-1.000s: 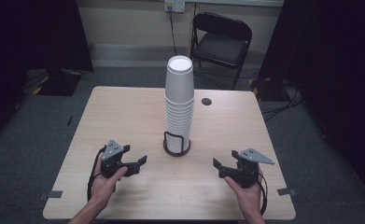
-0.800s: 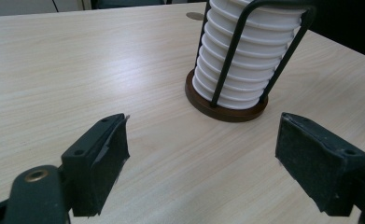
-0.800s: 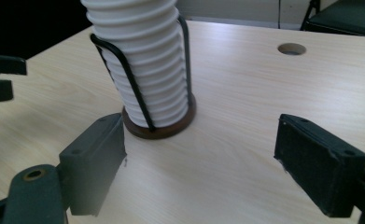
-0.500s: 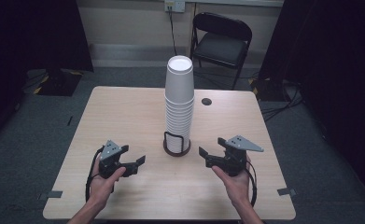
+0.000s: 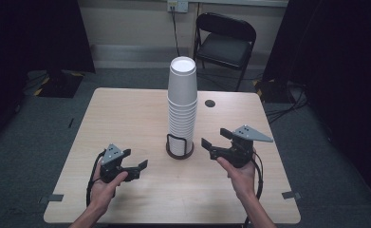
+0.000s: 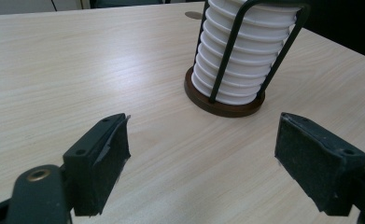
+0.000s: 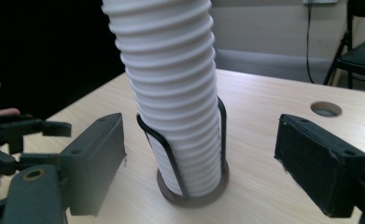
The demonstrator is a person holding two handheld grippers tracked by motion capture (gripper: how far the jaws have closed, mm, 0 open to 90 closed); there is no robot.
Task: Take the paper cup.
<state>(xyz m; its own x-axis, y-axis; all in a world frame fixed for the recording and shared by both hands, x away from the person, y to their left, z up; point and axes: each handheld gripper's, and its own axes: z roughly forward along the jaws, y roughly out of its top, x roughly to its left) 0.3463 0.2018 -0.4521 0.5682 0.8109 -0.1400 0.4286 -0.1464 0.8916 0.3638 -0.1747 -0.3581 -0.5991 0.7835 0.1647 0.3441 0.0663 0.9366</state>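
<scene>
Cup stack (image 5: 182, 105) upright in holder (image 5: 180, 147); left gripper (image 5: 138, 168), right gripper (image 5: 215, 142) wide apart, empty.

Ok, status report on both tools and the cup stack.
Left tool open, empty, hovering. Right tool open, aimed at cup stack. Stack upright in wire holder. Nothing between.

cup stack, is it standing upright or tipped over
Upright. The stack of white cups stands straight in its wire holder on the table, rims level in both gripper views.
</scene>
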